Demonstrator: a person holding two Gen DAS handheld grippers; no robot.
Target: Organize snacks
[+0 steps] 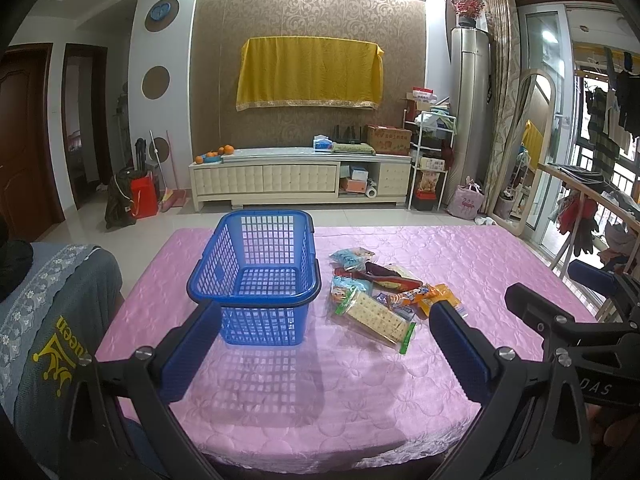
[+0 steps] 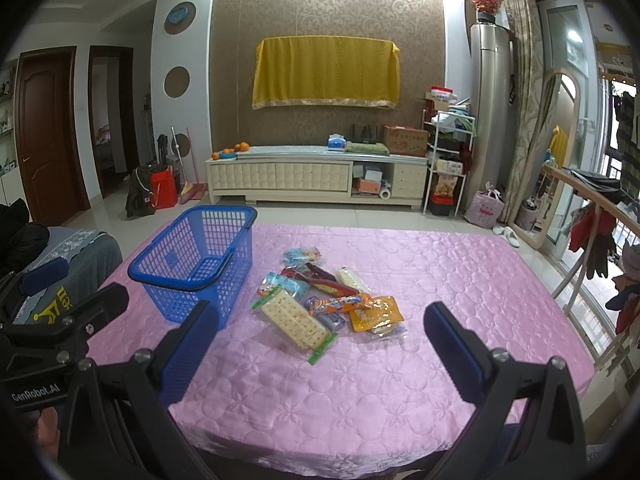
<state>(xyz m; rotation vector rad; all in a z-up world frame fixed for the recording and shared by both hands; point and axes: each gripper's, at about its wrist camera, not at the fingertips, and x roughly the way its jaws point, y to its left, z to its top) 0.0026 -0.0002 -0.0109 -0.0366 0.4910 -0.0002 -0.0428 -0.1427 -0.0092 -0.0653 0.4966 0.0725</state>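
Beside piled snacks (image 2: 324, 304), blue basket (image 1: 256, 276) sits empty.

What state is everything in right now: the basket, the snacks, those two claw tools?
Blue basket: upright, empty, handle folded down on the rim.
Snack packets: sealed, piled loose on the pink cloth beside the basket, none inside.
Cracker pack: lying flat at the near edge of the pile.
Left gripper: open, holding nothing.
Right gripper: open, holding nothing.
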